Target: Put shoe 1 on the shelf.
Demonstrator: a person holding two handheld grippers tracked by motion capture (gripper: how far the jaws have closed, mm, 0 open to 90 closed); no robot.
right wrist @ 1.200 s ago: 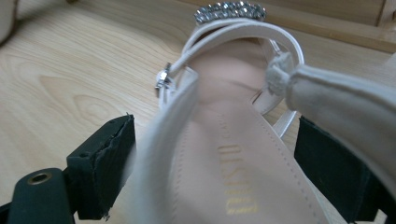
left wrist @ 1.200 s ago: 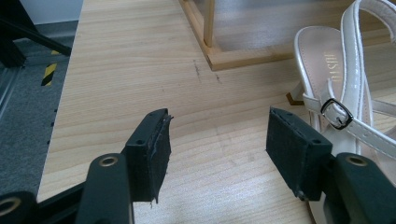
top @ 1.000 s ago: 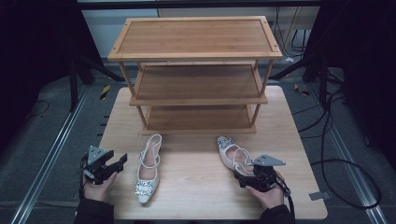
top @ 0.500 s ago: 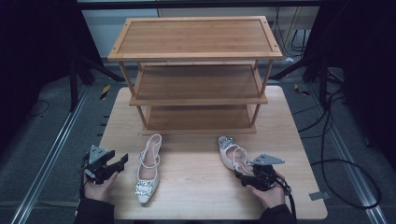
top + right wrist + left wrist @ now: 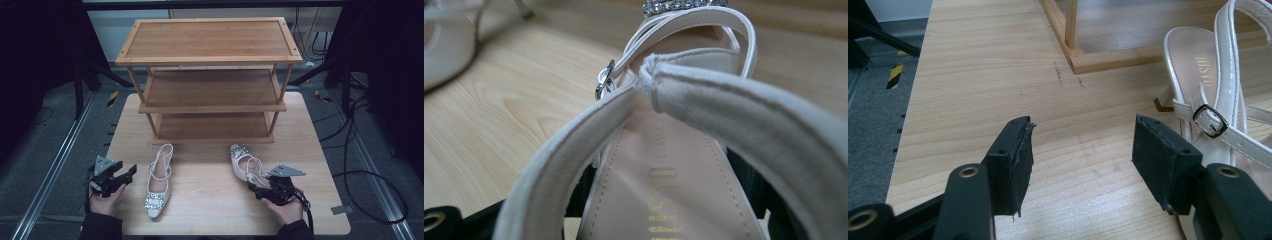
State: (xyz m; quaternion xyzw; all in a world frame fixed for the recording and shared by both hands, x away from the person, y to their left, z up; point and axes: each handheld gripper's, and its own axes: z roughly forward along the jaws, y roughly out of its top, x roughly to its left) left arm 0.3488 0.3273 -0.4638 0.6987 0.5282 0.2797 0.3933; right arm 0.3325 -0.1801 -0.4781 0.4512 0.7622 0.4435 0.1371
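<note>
On wooden table (image 5: 210, 200), left hand-held gripper (image 5: 1080, 160) gapes empty; right hand-held gripper (image 5: 260, 187) clamps "CLASSIC"-stamped shoe (image 5: 664, 195).

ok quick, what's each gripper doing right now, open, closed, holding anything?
Left gripper: open, nothing between its jaws, beside the left shoe.
Right gripper: its jaws have just been closing and grip the right shoe at its heel end.

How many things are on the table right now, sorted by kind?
Cream slingback shoes: 2, the left shoe and the right shoe
Three-tier wooden shoe rack: 1
Total: 3
</note>
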